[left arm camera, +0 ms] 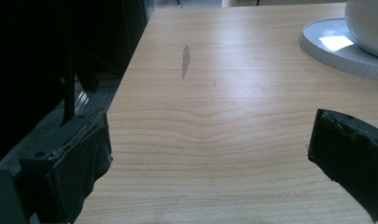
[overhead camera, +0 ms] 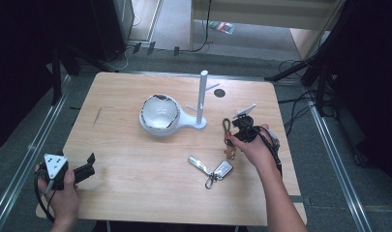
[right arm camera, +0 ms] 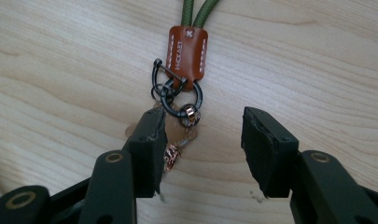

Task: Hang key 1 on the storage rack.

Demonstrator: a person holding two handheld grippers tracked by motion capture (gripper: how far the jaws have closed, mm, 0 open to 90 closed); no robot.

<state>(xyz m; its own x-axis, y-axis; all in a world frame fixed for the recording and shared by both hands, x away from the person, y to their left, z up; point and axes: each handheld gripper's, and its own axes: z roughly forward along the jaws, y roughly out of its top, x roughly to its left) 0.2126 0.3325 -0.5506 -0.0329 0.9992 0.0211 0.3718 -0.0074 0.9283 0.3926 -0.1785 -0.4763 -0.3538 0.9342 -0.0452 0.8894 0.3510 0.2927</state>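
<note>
The green-cord keychain [overhead camera: 227, 133] lies right of centre in the high view, on the one wooden table [overhead camera: 135, 164], just under the right gripper [overhead camera: 243, 126]. Going by size, the table comes first, pale wood with a single grey scuff [overhead camera: 97, 116] at its left. Next is one white stand [overhead camera: 202, 99], an upright post with short pegs rising from a flat base, and on that base sits one round white bowl [overhead camera: 159, 112], upper centre of the frame. Then two grippers: the left gripper [overhead camera: 82, 171] rests at the lower left, its jaws standing wide apart over bare wood with nothing between them, as the left gripper view shows. The right gripper's jaws stand partly apart; in the right gripper view the keychain's brown leather tab [right arm camera: 188, 51] and dark rings [right arm camera: 177, 95] lie just ahead of them at upper centre, with a small copper charm [right arm camera: 170, 154] beside the left jaw, not pinched. I count two key bunches in all: the second, a silver car key fob [overhead camera: 222, 170] with a metal clip, lies lower centre, near the first but apart from it.
</note>
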